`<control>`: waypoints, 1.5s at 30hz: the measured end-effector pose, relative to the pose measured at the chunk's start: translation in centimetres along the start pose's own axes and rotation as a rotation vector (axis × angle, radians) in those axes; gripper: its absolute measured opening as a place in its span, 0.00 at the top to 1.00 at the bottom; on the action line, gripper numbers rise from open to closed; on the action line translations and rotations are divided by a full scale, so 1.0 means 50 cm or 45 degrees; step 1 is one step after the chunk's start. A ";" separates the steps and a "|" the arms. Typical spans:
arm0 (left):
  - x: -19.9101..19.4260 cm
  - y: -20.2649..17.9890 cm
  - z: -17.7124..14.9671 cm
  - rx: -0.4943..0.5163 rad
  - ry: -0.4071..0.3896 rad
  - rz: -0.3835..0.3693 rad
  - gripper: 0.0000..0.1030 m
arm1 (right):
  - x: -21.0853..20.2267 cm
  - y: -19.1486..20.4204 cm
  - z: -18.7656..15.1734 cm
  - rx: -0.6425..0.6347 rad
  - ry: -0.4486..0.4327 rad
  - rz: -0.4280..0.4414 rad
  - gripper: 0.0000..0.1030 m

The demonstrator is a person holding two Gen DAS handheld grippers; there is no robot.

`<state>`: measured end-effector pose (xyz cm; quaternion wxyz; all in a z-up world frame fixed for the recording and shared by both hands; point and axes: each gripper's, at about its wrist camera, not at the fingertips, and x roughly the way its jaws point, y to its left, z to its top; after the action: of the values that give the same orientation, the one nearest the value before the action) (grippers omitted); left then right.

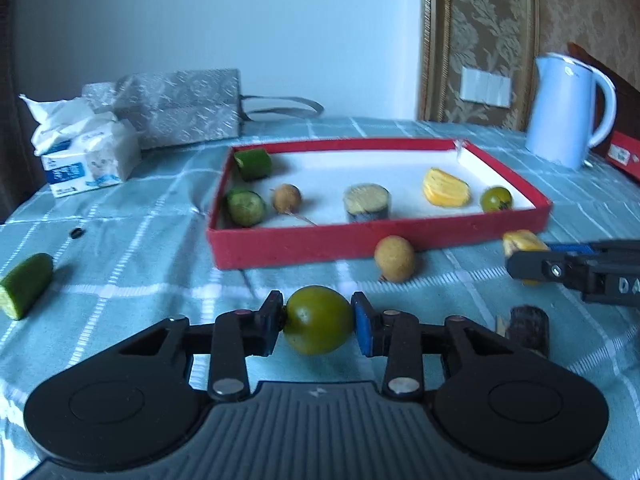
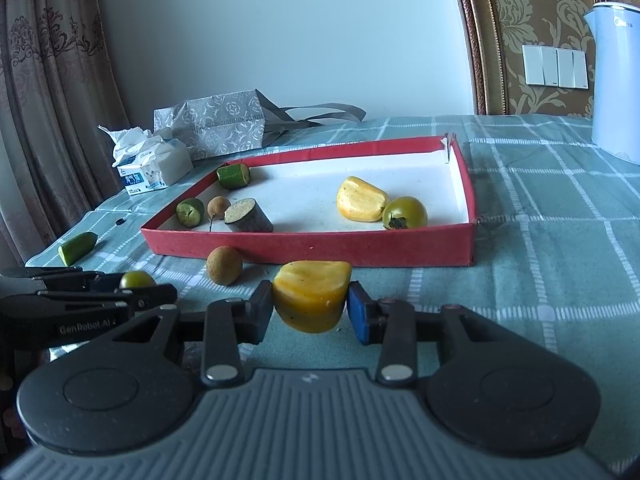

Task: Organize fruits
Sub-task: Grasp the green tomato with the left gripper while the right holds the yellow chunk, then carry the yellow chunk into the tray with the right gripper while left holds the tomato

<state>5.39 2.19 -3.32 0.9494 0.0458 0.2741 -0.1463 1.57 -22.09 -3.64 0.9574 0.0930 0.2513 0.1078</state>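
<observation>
Both claws are loaded — our left gripper (image 1: 318, 322) pinches a green tomato (image 1: 319, 319), our right gripper (image 2: 310, 306) a yellow piece (image 2: 312, 295) — with the red tray (image 2: 312, 246) straight ahead, its near wall facing us.

A longan (image 2: 224, 265) sits just before the red tray (image 2: 312, 246), blocking my path. The tray's middle lies bare.

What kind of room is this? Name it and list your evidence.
Probably a home or hotel-style room, not a lab. A table under a checked teal tablecloth stands against damask wallpaper with wall switches; a white electric kettle, a tissue pack and a curtain are also there.
</observation>
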 end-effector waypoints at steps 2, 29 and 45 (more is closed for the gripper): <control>-0.003 0.010 0.006 -0.034 -0.028 0.036 0.65 | 0.000 0.000 0.000 0.000 -0.002 -0.002 0.64; -0.011 0.049 0.002 -0.172 -0.101 0.110 0.65 | 0.063 0.031 0.149 -0.118 -0.136 -0.077 0.64; -0.004 0.055 0.003 -0.194 -0.077 0.118 0.65 | 0.192 0.004 0.175 -0.068 -0.090 -0.208 0.56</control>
<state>6.12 4.83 -3.06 0.9637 -0.0184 0.2534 -0.0821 14.09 -20.57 -0.51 0.9734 0.0503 0.2212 0.0325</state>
